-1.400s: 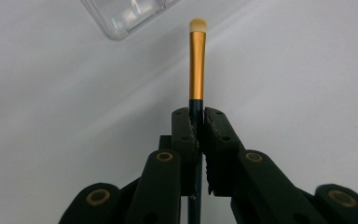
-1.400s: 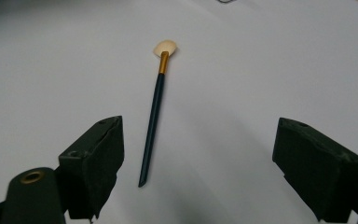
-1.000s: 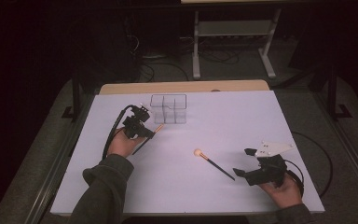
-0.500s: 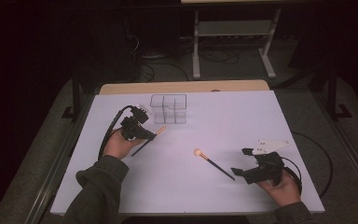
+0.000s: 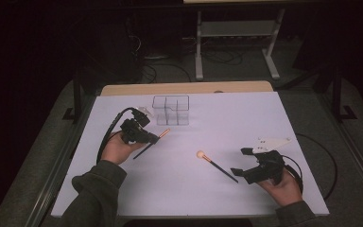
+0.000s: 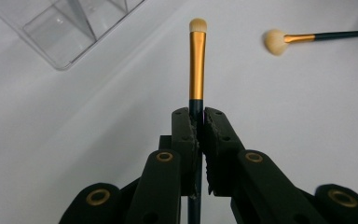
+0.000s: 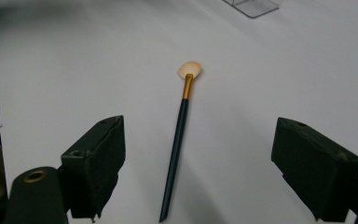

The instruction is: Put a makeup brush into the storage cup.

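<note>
My left gripper (image 5: 154, 138) is shut on the dark handle of a slim makeup brush (image 6: 197, 65) with a gold ferrule and a small pale tip, which points toward the clear organiser (image 5: 171, 109). In the high view this brush (image 5: 163, 134) hangs just in front of the organiser. A second brush (image 5: 216, 164) with a fan-shaped pale head lies flat on the white table. My right gripper (image 5: 238, 161) stands open just behind its handle end. Between the wide jaws in the right gripper view, that fan brush (image 7: 181, 131) is touched by neither pad.
The clear organiser (image 6: 70, 28) has several compartments and stands at the back middle of the white table top (image 5: 227, 118). A wooden edge (image 5: 184, 88) runs behind it. Black cables trail from both grippers. A metal stand (image 5: 236, 42) is on the dark floor beyond.
The left hand has lifted the slim brush slightly and carried it a little toward the organiser. The right gripper and the fan brush have stayed where they were.
</note>
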`<state>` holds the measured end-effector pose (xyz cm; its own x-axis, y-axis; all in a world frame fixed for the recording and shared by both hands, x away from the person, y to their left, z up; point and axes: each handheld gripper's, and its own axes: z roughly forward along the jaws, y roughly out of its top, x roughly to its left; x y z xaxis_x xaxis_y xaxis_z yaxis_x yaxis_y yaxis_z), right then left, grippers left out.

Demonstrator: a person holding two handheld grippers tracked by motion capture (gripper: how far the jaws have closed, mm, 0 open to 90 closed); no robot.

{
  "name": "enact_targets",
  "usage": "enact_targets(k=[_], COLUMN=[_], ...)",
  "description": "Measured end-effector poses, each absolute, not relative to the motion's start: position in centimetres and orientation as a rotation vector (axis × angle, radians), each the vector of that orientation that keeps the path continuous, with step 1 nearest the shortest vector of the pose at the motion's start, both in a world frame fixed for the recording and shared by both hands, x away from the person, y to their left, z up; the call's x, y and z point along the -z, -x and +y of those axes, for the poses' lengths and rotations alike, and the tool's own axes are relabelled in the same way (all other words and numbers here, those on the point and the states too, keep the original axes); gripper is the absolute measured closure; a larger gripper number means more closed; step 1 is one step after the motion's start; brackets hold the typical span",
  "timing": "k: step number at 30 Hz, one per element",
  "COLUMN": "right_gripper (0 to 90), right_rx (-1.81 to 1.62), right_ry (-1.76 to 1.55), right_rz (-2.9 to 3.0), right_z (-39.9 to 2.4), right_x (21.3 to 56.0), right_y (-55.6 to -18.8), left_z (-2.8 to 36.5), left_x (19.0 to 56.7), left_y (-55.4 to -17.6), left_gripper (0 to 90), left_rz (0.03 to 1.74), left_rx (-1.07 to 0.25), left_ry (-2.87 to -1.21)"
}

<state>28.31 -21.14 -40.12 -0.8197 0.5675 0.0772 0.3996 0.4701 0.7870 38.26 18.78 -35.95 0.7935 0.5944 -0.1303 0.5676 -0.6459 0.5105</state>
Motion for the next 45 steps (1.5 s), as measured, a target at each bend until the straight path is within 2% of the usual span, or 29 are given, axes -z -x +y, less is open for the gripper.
enact_targets(k=[26, 45], right_gripper=[17.2, 19.4], right_rx=[-1.31, -1.385], right_ry=[-0.706, -0.642], right_rz=[2.607, 2.707], right_z=[-17.4, -14.1], right_x=[37.8, 36.4], right_y=[-29.9, -31.1], left_z=[18.4, 17.3], left_x=[34.4, 33.8], left_y=[-35.1, -32.5], left_gripper=[83.3, 83.3], left_rz=[0.681, 0.483], left_rx=[-0.032, -0.014], left_ry=[-2.386, -2.389])
